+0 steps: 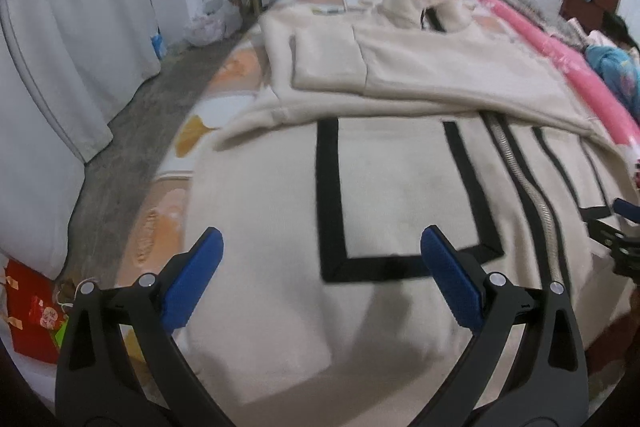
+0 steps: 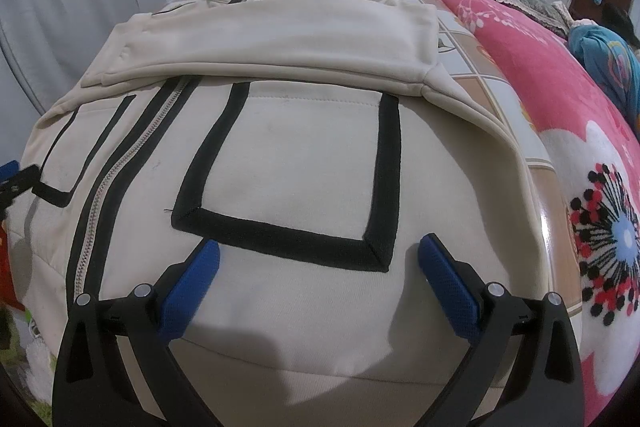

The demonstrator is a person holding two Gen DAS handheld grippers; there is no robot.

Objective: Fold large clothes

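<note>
On the bed (image 1: pixel 224 75), a cream jacket (image 1: pixel 400 179) is lying flat with its sleeves (image 2: pixel 280 39) folded across the chest, and the left gripper (image 1: pixel 320 251) is hovering over the left pocket outline (image 1: pixel 332 203), its blue fingers (image 1: pixel 200 267) spreading wide and pinching nothing. Right of the zipper (image 2: pixel 120 163), the right gripper (image 2: pixel 320 259) is hanging just above the other pocket outline (image 2: pixel 384 179), jaws likewise gaping and empty, while a pink blanket (image 2: pixel 560 115) is lying beside the jacket at the far right.

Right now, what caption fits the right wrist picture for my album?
Open right gripper hovers over a cream zip-up jacket, sleeves folded across, beside a pink flowered blanket.
</note>
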